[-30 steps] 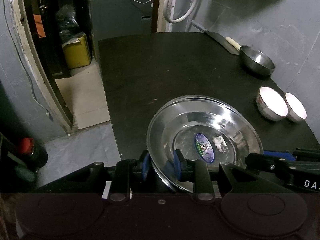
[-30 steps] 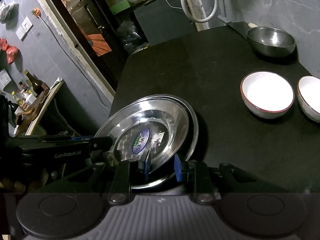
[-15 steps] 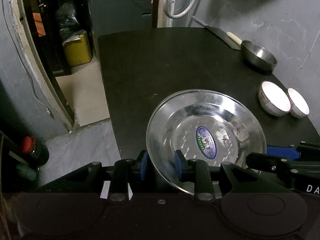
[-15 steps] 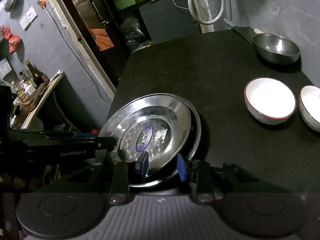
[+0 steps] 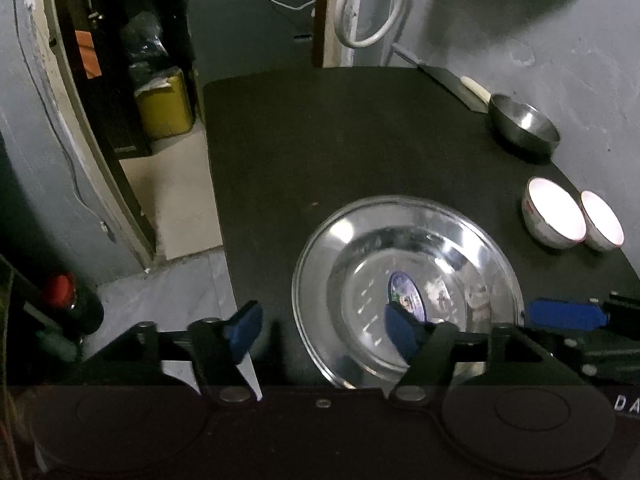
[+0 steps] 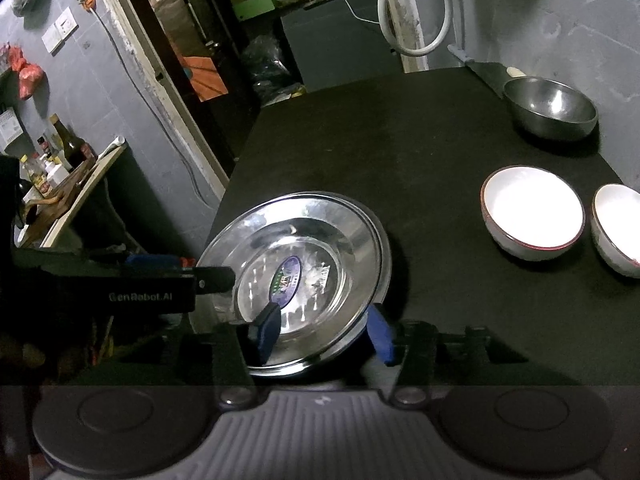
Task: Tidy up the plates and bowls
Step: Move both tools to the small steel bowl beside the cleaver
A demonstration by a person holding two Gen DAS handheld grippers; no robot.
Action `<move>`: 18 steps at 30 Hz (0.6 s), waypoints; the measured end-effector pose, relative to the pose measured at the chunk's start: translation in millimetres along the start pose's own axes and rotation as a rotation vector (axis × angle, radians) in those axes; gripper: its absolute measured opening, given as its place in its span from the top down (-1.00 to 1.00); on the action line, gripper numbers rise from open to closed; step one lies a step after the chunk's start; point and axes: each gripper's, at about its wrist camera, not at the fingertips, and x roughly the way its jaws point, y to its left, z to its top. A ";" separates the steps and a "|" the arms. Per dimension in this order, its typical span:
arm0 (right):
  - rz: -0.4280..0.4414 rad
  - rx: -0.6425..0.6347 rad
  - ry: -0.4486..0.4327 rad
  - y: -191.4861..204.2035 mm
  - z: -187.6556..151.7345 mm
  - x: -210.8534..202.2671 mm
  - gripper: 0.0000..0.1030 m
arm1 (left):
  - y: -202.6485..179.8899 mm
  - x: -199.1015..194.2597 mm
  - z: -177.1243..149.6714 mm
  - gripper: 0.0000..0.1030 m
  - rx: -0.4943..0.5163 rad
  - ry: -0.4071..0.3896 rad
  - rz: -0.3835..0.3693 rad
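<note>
A steel plate (image 5: 420, 248) with an oval sticker lies nested on a second steel plate at the near left corner of the black table (image 5: 340, 140). My left gripper (image 5: 322, 332) straddles its left rim. The jaws are opening and the blue pads stand clear of the metal. In the right wrist view the stacked plates (image 6: 320, 232) show two rims. My right gripper (image 6: 324, 334) straddles the near rim, jaws opening, pads off it. Two white bowls (image 6: 532, 208) (image 6: 618, 224) and a steel bowl (image 6: 550, 106) stand along the right side.
A cleaver (image 5: 460, 84) lies at the far right corner behind the steel bowl. The table's left edge drops to a tiled floor with a yellow canister (image 5: 166, 106). A grey wall runs along the right, and a low shelf with bottles (image 6: 60, 160) stands on the left.
Both grippers' jaws have spread apart and let go of the plate's rim. The top plate has settled flat onto the plate beneath. Neither hand has shifted.
</note>
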 end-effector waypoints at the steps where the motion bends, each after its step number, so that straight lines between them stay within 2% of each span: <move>1: -0.002 0.000 -0.005 -1.1 0.2 -0.9 -0.18 | -0.9 -0.7 1.9 -0.49 0.000 -0.010 0.002; 2: -0.004 0.001 -0.012 -2.8 0.0 -2.2 -0.23 | -1.6 -1.1 4.4 -0.58 -0.002 -0.022 0.001; 6: -0.034 0.013 -0.074 -17.7 4.5 -13.9 -0.69 | -7.5 -0.2 22.0 -0.98 -0.030 -0.098 -0.013; 9: -0.072 0.052 -0.145 -39.0 11.4 -25.3 -0.96 | -19.4 8.6 43.1 -0.98 -0.048 -0.152 -0.037; 13: -0.153 0.122 -0.229 -78.1 28.5 -34.0 -0.99 | -49.2 30.3 81.4 -0.98 -0.041 -0.199 -0.087; 18: -0.240 0.277 -0.310 -136.1 60.8 -26.3 -0.99 | -104.7 72.4 135.1 -0.98 0.028 -0.250 -0.164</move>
